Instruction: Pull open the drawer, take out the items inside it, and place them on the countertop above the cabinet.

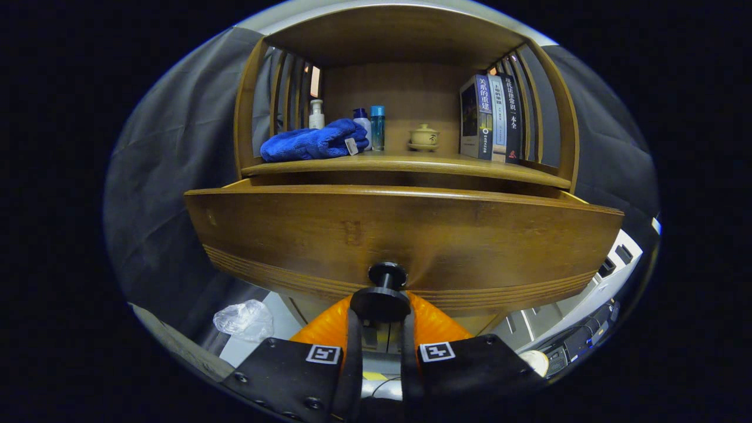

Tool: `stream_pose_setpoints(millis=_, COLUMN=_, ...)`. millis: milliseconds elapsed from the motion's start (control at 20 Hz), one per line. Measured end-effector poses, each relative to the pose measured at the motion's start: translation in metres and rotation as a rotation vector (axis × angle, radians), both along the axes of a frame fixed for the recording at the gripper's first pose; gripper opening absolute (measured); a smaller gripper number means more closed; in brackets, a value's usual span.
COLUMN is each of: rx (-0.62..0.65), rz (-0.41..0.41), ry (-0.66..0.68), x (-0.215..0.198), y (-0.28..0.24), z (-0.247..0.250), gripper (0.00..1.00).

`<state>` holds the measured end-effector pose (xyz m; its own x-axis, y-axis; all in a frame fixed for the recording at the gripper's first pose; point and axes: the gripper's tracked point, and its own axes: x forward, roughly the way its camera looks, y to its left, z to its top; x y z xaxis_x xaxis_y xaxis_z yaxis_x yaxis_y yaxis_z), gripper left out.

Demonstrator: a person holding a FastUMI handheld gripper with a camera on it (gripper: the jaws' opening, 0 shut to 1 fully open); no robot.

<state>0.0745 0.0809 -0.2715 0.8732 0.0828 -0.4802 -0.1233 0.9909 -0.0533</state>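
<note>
A wooden cabinet fills the view. Its drawer front is pulled out toward me, away from the cabinet body. A round black knob sticks out of the drawer front's lower middle. My gripper is shut on this knob, one finger pressing on each side of it. The countertop lies above the drawer. On it rest a folded blue towel, a white pump bottle, two small bottles with blue caps and a small lidded cup. The inside of the drawer is hidden from here.
Three upright books stand at the right of the countertop against slatted sides. A crumpled clear plastic bag lies low on the left. White furniture and cables sit low on the right. Black cloth hangs on both sides.
</note>
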Motion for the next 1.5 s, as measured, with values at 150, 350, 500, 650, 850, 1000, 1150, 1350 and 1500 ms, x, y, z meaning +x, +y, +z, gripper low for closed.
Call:
stream_pose_setpoints(millis=150, rx=-0.008, rz=0.017, ry=0.01, x=-0.011, y=0.001, z=0.0, gripper=0.35)
stream_pose_setpoints(millis=350, rx=-0.005, rz=0.029, ry=0.024, x=-0.026, y=0.001, z=0.001, gripper=0.35)
stream_pose_setpoints(millis=500, rx=-0.002, rz=0.03, ry=0.034, x=-0.033, y=0.001, z=0.001, gripper=0.35)
stream_pose_setpoints(millis=650, rx=-0.001, rz=0.03, ry=0.047, x=-0.041, y=0.001, z=-0.001, gripper=0.35)
stream_pose_setpoints(millis=850, rx=0.004, rz=0.032, ry=0.056, x=-0.043, y=0.001, z=-0.005, gripper=0.35)
stream_pose_setpoints(millis=1000, rx=-0.002, rz=0.034, ry=0.062, x=-0.043, y=0.0, z=-0.006, gripper=0.35)
stream_pose_setpoints(millis=1150, rx=-0.002, rz=0.034, ry=0.065, x=-0.042, y=-0.001, z=-0.006, gripper=0.41)
stream_pose_setpoints(millis=1350, rx=-0.001, rz=0.032, ry=0.051, x=-0.041, y=0.0, z=-0.002, gripper=0.64)
stream_pose_setpoints(millis=1500, rx=-0.006, rz=0.021, ry=0.043, x=-0.043, y=-0.003, z=0.001, gripper=0.85)
